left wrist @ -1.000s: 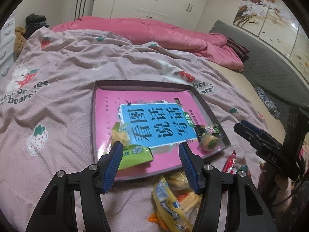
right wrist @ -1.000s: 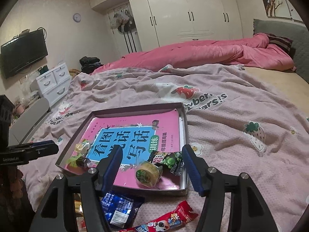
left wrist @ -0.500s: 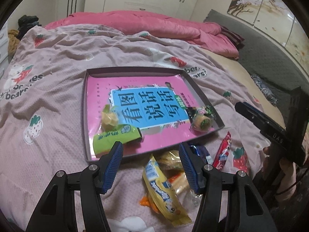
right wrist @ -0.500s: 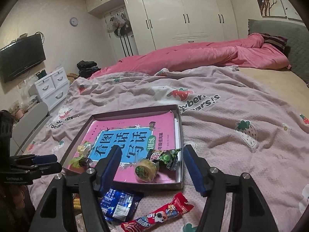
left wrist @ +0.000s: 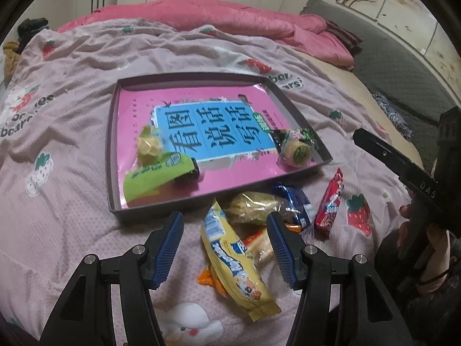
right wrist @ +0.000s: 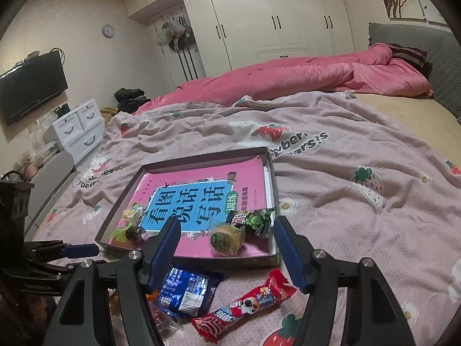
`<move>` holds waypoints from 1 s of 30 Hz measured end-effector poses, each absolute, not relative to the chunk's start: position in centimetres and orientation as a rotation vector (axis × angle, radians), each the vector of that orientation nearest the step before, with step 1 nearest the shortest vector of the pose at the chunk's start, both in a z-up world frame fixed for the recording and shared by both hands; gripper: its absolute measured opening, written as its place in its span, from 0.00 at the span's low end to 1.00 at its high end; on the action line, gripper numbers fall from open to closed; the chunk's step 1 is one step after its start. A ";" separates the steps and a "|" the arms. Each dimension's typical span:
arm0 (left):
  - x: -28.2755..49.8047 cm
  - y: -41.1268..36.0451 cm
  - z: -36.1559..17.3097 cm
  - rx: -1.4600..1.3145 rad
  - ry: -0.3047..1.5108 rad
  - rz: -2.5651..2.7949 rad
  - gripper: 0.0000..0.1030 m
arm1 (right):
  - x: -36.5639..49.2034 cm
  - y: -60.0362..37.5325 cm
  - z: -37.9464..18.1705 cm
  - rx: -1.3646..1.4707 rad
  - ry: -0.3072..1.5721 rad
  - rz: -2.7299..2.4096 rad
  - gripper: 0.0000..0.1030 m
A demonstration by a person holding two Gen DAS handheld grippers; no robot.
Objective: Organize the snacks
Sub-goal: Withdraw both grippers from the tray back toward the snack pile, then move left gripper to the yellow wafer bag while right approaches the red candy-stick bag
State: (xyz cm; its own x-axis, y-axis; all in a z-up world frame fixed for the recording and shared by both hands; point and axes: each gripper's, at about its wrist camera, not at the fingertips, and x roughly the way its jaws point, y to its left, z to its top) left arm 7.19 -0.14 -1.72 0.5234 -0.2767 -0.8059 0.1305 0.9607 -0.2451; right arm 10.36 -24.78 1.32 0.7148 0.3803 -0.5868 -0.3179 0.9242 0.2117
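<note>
Lying between the open left gripper's (left wrist: 224,248) jaws: yellow packet (left wrist: 233,256).

Tray (left wrist: 113,132) sits on the bed (left wrist: 72,92) with a book (left wrist: 207,132) flat inside it. In the tray: two snacks at near-left, wrapped candy (left wrist: 148,148) just behind a flat packet (left wrist: 155,177); round snack (left wrist: 298,151) and small bag (right wrist: 253,220) at near-right corner. Outside the tray, before its near edge: a pile of packets with the long packet (left wrist: 236,262) on top, foil bag (right wrist: 187,291) beside it, stick-shaped packet (left wrist: 331,201) further right. Rolled duvet (right wrist: 288,80) lies behind, at the far side of the bed.
</note>
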 end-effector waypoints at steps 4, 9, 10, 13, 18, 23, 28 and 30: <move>7.2 -0.2 -2.2 -0.170 1.013 -0.251 0.60 | 10.1 -24.6 1.4 0.094 0.672 0.383 0.65; 7.2 -0.4 -2.7 -0.169 1.035 -0.254 0.60 | 10.0 -24.7 1.1 0.099 0.690 0.373 0.65; 7.1 -0.4 -2.9 -0.169 1.040 -0.254 0.60 | 9.9 -24.7 1.0 0.103 0.695 0.370 0.65; 7.3 -0.5 -3.3 -0.167 1.055 -0.254 0.60 | 9.7 -25.0 0.8 0.119 0.709 0.365 0.65; 7.4 -0.4 -3.9 -0.180 1.074 -0.260 0.60 | 9.2 -25.2 0.2 0.139 0.750 0.348 0.65; 7.4 -0.4 -4.1 -0.188 1.080 -0.263 0.60 | 8.8 -25.1 -0.7 0.145 0.807 0.346 0.65; 7.5 -0.1 -4.2 -0.199 1.085 -0.262 0.60 | 8.5 -24.5 -1.7 0.131 0.864 0.336 0.65; 7.5 -0.1 -4.3 -0.203 1.089 -0.259 0.60 | 8.4 -24.5 -2.1 0.130 0.885 0.326 0.65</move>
